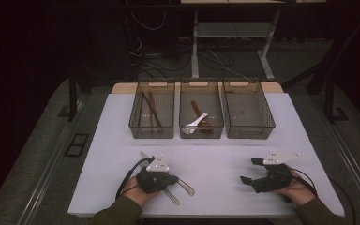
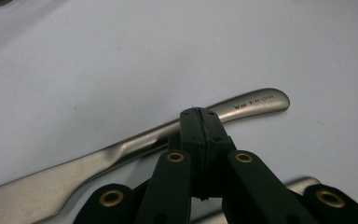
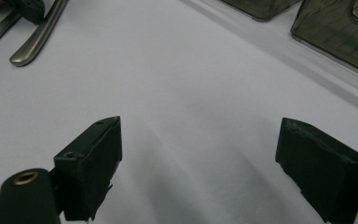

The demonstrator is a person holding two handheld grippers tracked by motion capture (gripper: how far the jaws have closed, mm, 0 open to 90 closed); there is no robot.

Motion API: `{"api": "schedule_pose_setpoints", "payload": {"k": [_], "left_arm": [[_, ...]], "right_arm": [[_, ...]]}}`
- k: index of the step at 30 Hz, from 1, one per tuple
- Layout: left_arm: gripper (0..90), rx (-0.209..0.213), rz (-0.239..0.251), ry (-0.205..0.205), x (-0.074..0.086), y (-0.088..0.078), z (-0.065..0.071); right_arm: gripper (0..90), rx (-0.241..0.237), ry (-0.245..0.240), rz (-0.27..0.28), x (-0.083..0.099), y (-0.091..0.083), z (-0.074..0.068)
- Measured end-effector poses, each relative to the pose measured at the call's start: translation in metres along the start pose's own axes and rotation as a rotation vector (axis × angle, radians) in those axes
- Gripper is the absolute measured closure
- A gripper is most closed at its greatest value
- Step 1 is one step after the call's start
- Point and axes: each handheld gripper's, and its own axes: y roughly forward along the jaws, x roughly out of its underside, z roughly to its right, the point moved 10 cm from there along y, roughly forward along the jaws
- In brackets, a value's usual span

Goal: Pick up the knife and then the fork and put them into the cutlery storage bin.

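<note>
A steel table knife (image 2: 98, 158) lies flat on the white tabletop (image 1: 215, 159), its engraved handle end (image 2: 261, 101) pointing right in the left gripper view. My left gripper (image 2: 199, 114) is shut, pads pressed together, tips down at the knife's handle; I see nothing between the pads. A second steel handle (image 2: 303, 183) lies just beside it. In the high view the left gripper (image 1: 168, 180) sits over several pieces of cutlery (image 1: 185, 187) near the front edge. My right gripper (image 1: 249, 170) (image 3: 200, 168) hovers open over bare tabletop, with nothing between its jaws.
Three smoky plastic bins stand in a row at the back: the left bin (image 1: 151, 132) holds chopsticks, the middle bin (image 1: 201, 133) a white spoon (image 1: 196, 123) and brown utensils, the right bin (image 1: 249, 132) looks nearly bare. Table legs and cables lie beyond.
</note>
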Motion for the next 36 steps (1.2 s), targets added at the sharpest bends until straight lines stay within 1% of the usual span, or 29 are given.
{"api": "schedule_pose_setpoints", "payload": {"k": [1, 2, 5, 6, 7, 10, 12, 14, 17, 19, 22, 25, 26, 27, 30, 34, 36], "left_arm": [[88.9, -0.003, -0.006, 0.007, -0.001, 0.001, -0.001], [88.9, -0.007, -0.006, 0.003, -0.001, 0.002, 0.000], [88.9, -0.017, -0.013, 0.011, -0.001, 0.003, 0.001], [88.9, -0.002, -0.013, 0.008, -0.002, 0.003, 0.003], [88.9, 0.024, -0.012, 0.001, -0.002, 0.004, 0.006], [88.9, 0.064, -0.025, 0.037, -0.004, 0.008, 0.020], [88.9, 0.062, -0.031, 0.074, -0.007, 0.012, 0.026], [88.9, 0.055, -0.026, 0.081, -0.011, 0.016, 0.028], [88.9, 0.052, -0.025, 0.094, -0.017, 0.023, 0.026], [88.9, 0.040, -0.022, 0.098, -0.022, 0.028, 0.023], [88.9, 0.025, -0.031, 0.119, -0.030, 0.035, 0.017], [88.9, 0.017, -0.023, 0.116, -0.037, 0.042, 0.012], [88.9, 0.012, -0.029, 0.128, -0.039, 0.043, 0.009], [88.9, 0.007, -0.026, 0.119, -0.041, 0.045, 0.007], [88.9, 0.006, -0.033, 0.129, -0.045, 0.048, 0.003], [88.8, 0.017, -0.028, 0.119, -0.045, 0.048, 0.003], [85.1, 0.026, -0.024, 0.113, -0.045, 0.047, 0.003]], "right_arm": [[14.3, 0.000, 0.001, 0.001, 0.000, 0.000, 0.000], [14.3, -0.001, 0.001, 0.000, 0.000, 0.000, 0.000], [14.3, -0.001, 0.003, 0.001, 0.000, 0.000, 0.000], [14.3, -0.003, 0.004, 0.003, -0.001, 0.000, 0.000], [14.4, -0.002, 0.007, 0.004, -0.001, 0.000, 0.000], [14.4, 0.000, 0.008, 0.002, 0.000, -0.001, 0.001], [14.3, 0.000, 0.008, 0.002, 0.000, -0.001, 0.001], [14.4, 0.000, 0.008, 0.002, 0.000, -0.001, 0.000], [14.4, -0.004, 0.002, 0.002, 0.000, 0.000, -0.001], [14.4, -0.004, 0.001, 0.001, 0.000, 0.000, -0.001], [14.3, -0.002, 0.005, 0.001, -0.001, 0.000, 0.000], [14.3, -0.002, 0.006, 0.003, 0.000, -0.001, 0.000], [14.4, -0.001, 0.007, 0.003, 0.000, -0.001, 0.000], [14.4, -0.001, 0.007, 0.002, 0.000, -0.001, 0.001], [14.3, -0.003, 0.007, 0.004, 0.000, -0.001, 0.001], [14.4, -0.003, 0.007, 0.006, -0.001, -0.001, 0.001], [14.4, -0.004, 0.010, 0.006, -0.001, -0.001, 0.001]]}}
